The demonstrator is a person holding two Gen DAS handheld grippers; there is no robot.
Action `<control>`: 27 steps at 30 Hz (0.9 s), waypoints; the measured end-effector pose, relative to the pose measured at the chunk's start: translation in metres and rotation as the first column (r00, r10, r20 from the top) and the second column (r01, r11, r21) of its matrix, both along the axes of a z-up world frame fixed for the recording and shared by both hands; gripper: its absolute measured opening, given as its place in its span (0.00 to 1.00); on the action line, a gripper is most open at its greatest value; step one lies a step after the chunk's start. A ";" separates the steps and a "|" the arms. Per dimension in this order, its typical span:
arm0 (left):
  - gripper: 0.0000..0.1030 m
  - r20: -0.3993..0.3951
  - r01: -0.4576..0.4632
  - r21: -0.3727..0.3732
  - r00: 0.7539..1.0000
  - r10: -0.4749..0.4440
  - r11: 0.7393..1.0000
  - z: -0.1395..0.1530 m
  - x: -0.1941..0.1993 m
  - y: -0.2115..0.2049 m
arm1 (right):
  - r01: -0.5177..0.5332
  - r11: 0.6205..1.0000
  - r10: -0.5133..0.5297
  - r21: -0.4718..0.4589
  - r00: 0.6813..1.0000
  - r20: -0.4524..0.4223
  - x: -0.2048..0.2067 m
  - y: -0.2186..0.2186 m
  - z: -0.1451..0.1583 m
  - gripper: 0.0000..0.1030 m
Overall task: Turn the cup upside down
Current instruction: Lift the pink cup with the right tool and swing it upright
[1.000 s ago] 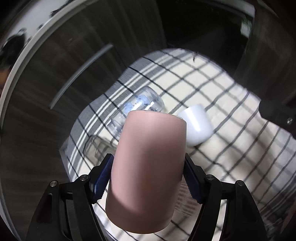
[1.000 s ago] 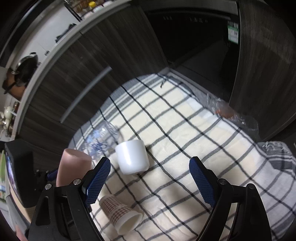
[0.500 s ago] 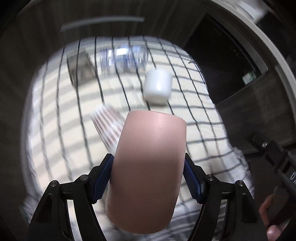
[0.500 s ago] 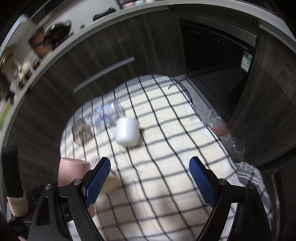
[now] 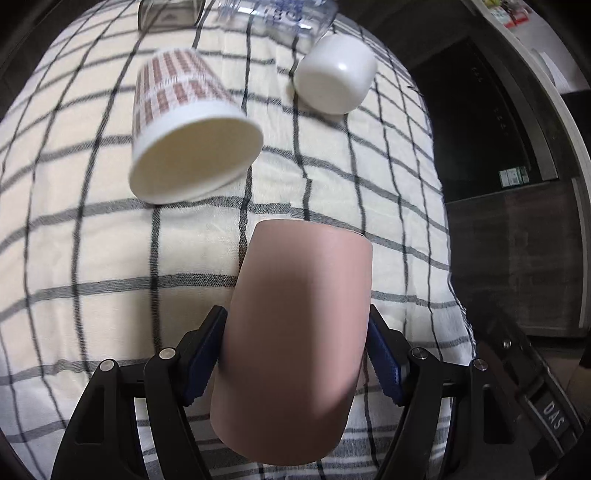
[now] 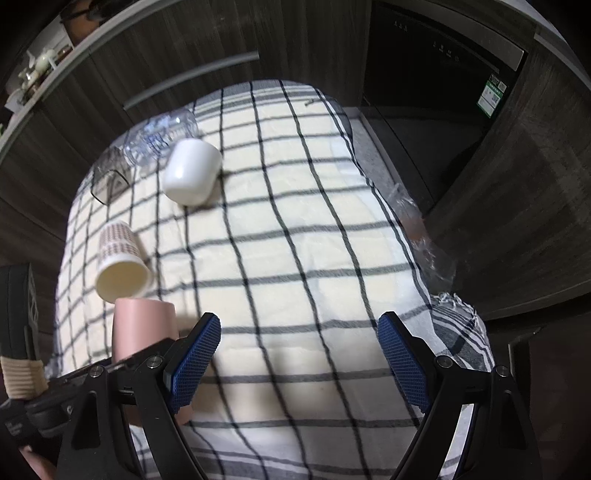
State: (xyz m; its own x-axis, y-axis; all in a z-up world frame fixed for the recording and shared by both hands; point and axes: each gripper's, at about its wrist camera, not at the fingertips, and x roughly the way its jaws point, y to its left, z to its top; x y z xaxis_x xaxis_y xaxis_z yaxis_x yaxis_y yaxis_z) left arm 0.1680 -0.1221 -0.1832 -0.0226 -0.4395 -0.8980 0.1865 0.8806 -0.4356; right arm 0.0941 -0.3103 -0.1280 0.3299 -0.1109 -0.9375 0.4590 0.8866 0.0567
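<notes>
Pink cup (image 5: 295, 332) sits clamped in the left tool (image 5: 295, 354), the blue pads pressing on its opposite sides around mid-height, with the end farthest from the camera hanging over the checked cloth (image 5: 110, 266) that covers the worktop. From the right wrist view the same cup appears at the lower left, low over the cloth; whether it touches I cannot tell. Its wall looks smooth, matte and rigid, so I judge it light, stiff and a little slippery; a firm squeeze across the middle, as now, should stop it twisting while it is turned, and a grip near either end would tip more easily. Which end is the mouth is not clear from here.

The right tool (image 6: 299, 354) holds nothing, its fingers spread wide apart above the cloth.

Just beyond the pink cup a paper cup (image 5: 184, 125) with a red check pattern lies on its side, mouth toward the camera. Farther off a white cup (image 5: 336, 74) rests tilted on the cloth, and behind it, at the far edge, lie a clear plastic bottle (image 5: 277, 14) and a clear glass (image 5: 170, 13).
</notes>
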 end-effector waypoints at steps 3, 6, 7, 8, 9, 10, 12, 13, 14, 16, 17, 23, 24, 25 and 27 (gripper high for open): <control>0.70 0.008 -0.010 0.009 1.000 0.010 1.000 -0.007 0.003 -0.001 | -0.001 1.000 0.001 0.000 1.000 -0.016 0.001 -0.002 -0.006 0.84; 0.70 0.020 -0.006 0.014 1.000 0.006 1.000 -0.010 0.005 -0.003 | -0.008 1.000 0.008 -0.003 1.000 -0.025 0.003 -0.001 -0.011 0.84; 0.70 0.026 -0.001 0.019 1.000 0.001 1.000 -0.010 0.006 -0.004 | -0.010 1.000 0.010 -0.003 1.000 -0.027 0.004 0.000 -0.012 0.84; 0.69 0.029 0.005 0.025 1.000 -0.005 1.000 -0.010 0.006 -0.004 | -0.013 1.000 0.013 -0.002 1.000 -0.028 0.006 0.001 -0.013 0.84; 0.69 0.031 0.006 0.030 1.000 -0.007 1.000 -0.009 0.007 -0.004 | -0.017 1.000 0.017 -0.003 0.999 -0.029 0.007 0.001 -0.013 0.84; 0.70 0.034 0.006 0.036 0.999 -0.007 0.999 -0.009 0.007 -0.003 | -0.020 1.000 0.020 -0.006 0.999 -0.030 0.007 0.002 -0.014 0.84; 0.72 0.047 0.006 0.043 0.999 -0.008 0.999 -0.006 0.006 -0.001 | -0.024 1.000 0.024 -0.011 0.999 -0.026 0.008 0.003 -0.013 0.84; 0.73 0.058 0.005 0.050 0.998 -0.008 0.999 -0.003 0.005 -0.001 | -0.025 1.000 0.025 -0.011 0.999 -0.025 0.009 0.003 -0.012 0.84; 0.73 0.067 0.005 0.054 0.998 -0.008 0.999 -0.001 0.004 0.000 | -0.026 1.000 0.025 -0.012 0.999 -0.026 0.009 0.004 -0.011 0.84; 0.75 0.092 0.003 0.062 0.996 -0.009 0.998 0.007 0.002 0.001 | -0.025 1.000 0.025 -0.012 0.999 -0.024 0.009 0.004 -0.010 0.84; 0.76 0.105 0.004 0.066 0.994 -0.011 0.998 0.011 0.001 0.001 | -0.025 1.000 0.025 -0.012 0.999 -0.023 0.009 0.003 -0.009 0.84; 0.78 0.168 0.002 0.068 0.986 -0.013 0.998 0.033 -0.007 0.006 | -0.029 0.999 0.028 -0.019 1.000 -0.005 0.004 0.005 0.004 0.84; 0.80 0.184 0.000 0.069 0.983 -0.013 0.998 0.038 -0.009 0.008 | -0.028 0.999 0.028 -0.018 1.000 -0.003 0.003 0.005 0.006 0.84; 0.80 0.194 -0.002 0.069 0.981 -0.011 0.998 0.041 -0.010 0.010 | -0.030 0.999 0.030 -0.017 1.000 -0.002 0.003 0.006 0.008 0.84; 0.80 0.217 -0.011 0.071 0.976 -0.005 0.997 0.050 -0.013 0.016 | -0.038 0.999 0.038 -0.015 0.999 0.001 0.003 0.011 0.013 0.84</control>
State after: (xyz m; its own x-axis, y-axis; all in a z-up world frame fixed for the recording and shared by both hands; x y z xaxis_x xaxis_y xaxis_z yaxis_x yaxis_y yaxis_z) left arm 0.1548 -0.1056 -0.1334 0.1769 -0.3742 -0.9103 0.2669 0.9085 -0.3215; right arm 0.0970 -0.2998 -0.1146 0.3351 -0.1124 -0.9354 0.4252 0.9041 0.0437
